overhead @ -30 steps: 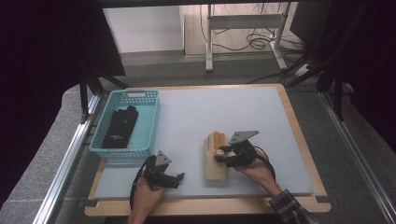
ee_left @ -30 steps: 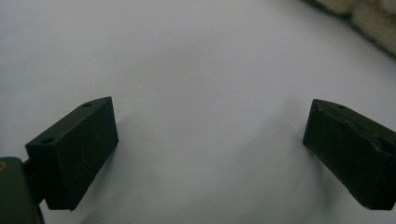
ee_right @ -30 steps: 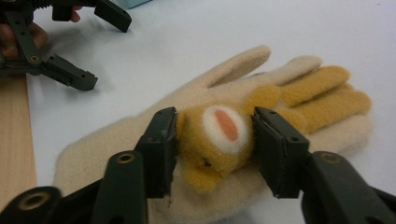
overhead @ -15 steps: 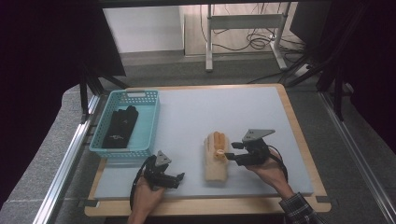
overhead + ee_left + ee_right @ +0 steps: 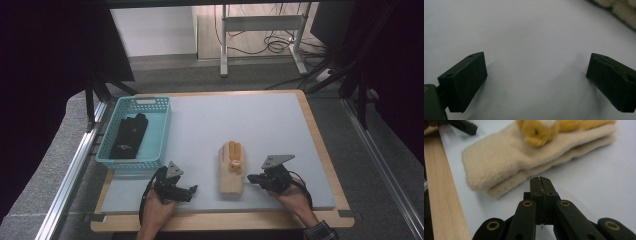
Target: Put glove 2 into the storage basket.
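Mittens: cream pair [image 5: 231, 172] stacked flat on the grey mat [image 5: 260, 125], orange bear patch on top — lying just ahead of my right gripper [image 5: 256, 178], not touching it.
Right gripper: jaws pressed together with nothing between them; in the right gripper view [image 5: 541, 181] the tips sit just short of the lower mitten's edge [image 5: 506, 167]. They have just been closing, and closed empty.
Left gripper: jaws [image 5: 536, 82] spread wide over bare mat, holding nothing; the mitten cuff [image 5: 621, 11] lies off to its far right. In the high view it [image 5: 187, 190] rests near the front edge of the mat.
Basket: blue basket [image 5: 107, 159] up and left of my left gripper, with a black glove [image 5: 129, 136] already inside.
Done so far: I'd say one item is stowed — the black glove.
Left to do: the cream pair is untouched by any grip; I judge it must be grasped, carried across, and dropped in the basket.
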{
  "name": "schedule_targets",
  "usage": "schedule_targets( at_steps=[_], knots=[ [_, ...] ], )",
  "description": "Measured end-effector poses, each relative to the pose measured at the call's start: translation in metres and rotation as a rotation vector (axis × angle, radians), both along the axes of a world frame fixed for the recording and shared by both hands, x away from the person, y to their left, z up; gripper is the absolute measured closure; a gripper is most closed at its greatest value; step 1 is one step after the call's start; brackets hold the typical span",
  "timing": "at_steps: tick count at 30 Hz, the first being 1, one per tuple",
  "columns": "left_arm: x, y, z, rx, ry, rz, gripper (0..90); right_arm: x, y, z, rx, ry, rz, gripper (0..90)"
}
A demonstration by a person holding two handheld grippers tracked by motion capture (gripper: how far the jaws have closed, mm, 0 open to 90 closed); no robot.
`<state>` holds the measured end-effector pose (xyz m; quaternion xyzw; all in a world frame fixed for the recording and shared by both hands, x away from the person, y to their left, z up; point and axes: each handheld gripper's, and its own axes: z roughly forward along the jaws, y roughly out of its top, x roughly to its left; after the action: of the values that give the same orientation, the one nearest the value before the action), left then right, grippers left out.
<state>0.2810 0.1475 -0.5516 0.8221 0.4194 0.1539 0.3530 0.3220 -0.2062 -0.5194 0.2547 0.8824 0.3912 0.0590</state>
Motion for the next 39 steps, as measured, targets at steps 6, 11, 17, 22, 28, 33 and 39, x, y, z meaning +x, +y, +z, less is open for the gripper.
schedule_targets(
  at_steps=[6, 11, 17, 22, 28, 33, 39],
  knots=[
    [0.0, 0.0, 0.0, 0.0, 0.0, 0.0, 3.5, -0.004, 0.005, -0.006, -0.001, -0.013, 0.018, 88.0],
    [0.0, 0.0, 0.0, -0.001, 0.0, 0.001, 3.5, -0.004, 0.012, -0.008, -0.002, -0.014, 0.032, 88.0],
    [-0.001, 0.0, 0.0, -0.003, -0.001, 0.003, 3.8, -0.003, 0.021, -0.008, 0.003, -0.015, 0.036, 88.0],
    [-0.003, 0.003, 0.0, -0.005, -0.002, 0.002, 4.1, -0.003, 0.03, -0.008, 0.002, -0.017, 0.044, 88.0],
    [-0.004, 0.008, 0.0, -0.007, -0.004, -0.001, 5.5, -0.002, 0.043, -0.011, 0.003, -0.013, 0.051, 88.0],
    [-0.005, 0.011, 0.0, -0.003, -0.005, 0.002, 5.3, 0.0, 0.055, -0.012, 0.0, -0.022, 0.058, 87.9],
    [-0.005, 0.014, -0.001, 0.003, 0.006, 0.039, 0.9, 0.003, 0.072, -0.014, -0.01, -0.039, 0.062, 87.7]
  ],
)
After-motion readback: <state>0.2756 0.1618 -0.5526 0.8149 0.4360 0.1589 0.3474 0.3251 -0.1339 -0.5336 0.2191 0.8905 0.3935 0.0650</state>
